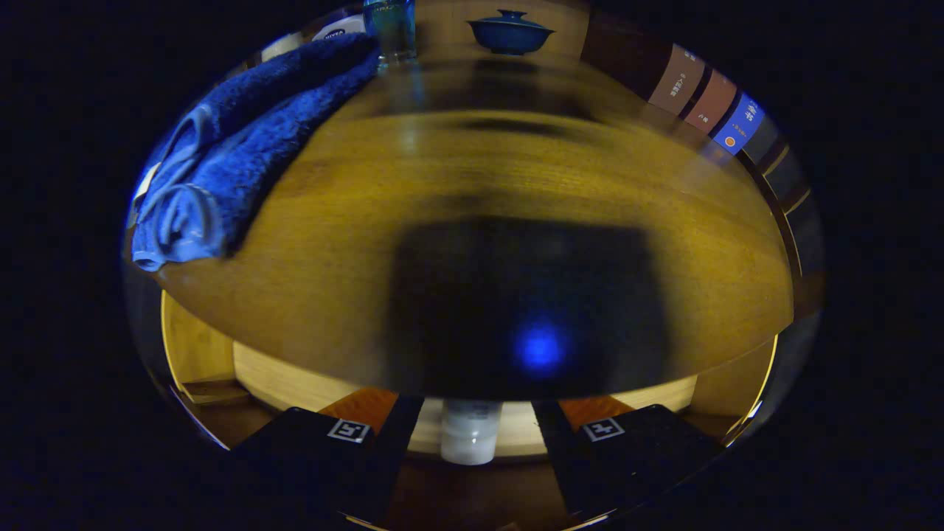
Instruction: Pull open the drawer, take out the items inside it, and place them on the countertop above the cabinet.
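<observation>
A white tube (470,439) stands upright between my two black fingers (383,450), and it looks as sharp as they do while the wood behind is blurred. My gripper (478,409) seems shut on it, though the fingertips and the tube's far end vanish into a dark shadow. Beyond the fingers spreads the wooden countertop (516,169), which carries the gripper's shadow and a blue glow. Under the countertop's front edge the open drawer's pale wooden walls (295,383) show. A folded blue towel (243,147) lies on the countertop, beyond the fingers and to the left.
A blue lidded bowl (510,33) stands at the back of the countertop. Beside the towel's far end are a glass bottle (391,29) and a small tin (335,31). Several book spines (708,103) line the back right.
</observation>
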A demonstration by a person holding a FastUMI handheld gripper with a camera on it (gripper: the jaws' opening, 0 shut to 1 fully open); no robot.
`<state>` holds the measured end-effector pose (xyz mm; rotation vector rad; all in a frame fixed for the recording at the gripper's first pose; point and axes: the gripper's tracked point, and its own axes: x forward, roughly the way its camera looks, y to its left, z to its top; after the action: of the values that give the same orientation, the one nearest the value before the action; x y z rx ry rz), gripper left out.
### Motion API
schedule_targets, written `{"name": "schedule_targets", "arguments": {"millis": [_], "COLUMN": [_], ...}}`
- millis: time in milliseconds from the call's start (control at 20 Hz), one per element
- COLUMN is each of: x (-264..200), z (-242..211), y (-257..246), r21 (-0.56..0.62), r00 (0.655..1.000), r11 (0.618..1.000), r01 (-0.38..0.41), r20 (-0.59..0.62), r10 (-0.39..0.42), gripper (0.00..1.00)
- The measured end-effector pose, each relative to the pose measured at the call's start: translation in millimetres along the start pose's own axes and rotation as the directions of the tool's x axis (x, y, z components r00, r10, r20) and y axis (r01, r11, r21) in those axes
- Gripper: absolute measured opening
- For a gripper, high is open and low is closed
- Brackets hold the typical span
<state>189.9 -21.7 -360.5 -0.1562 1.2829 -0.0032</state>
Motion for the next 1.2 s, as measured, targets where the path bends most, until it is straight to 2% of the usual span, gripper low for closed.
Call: {"name": "schedule_targets", "arguments": {"millis": [100,200,250,400,500,1050,1200], "x": [-3,0,-2,-17,-27,-94,-108], "z": [2,0,-1,-14,-14,0,-5], "y": [5,5,4,18,25,13,17], "r21": [0.043,-0.018,-0.020,-0.035,-0.021,-0.121,-0.126], "r00": [1.000,0.999,0.999,0.990,0.986,0.968,0.957], "r11": [0.999,0.999,0.999,0.995,0.994,0.988,0.985], "r01": [-0.022,-0.030,-0.026,-0.093,-0.110,-0.093,-0.120], "r20": [-0.012,-0.018,-0.027,-0.105,-0.130,-0.242,-0.280], "r10": [0.023,0.030,0.026,0.089,0.106,0.062,0.080], "gripper": [0.77,0.66,0.61,0.46,0.36,0.36,0.36]}}
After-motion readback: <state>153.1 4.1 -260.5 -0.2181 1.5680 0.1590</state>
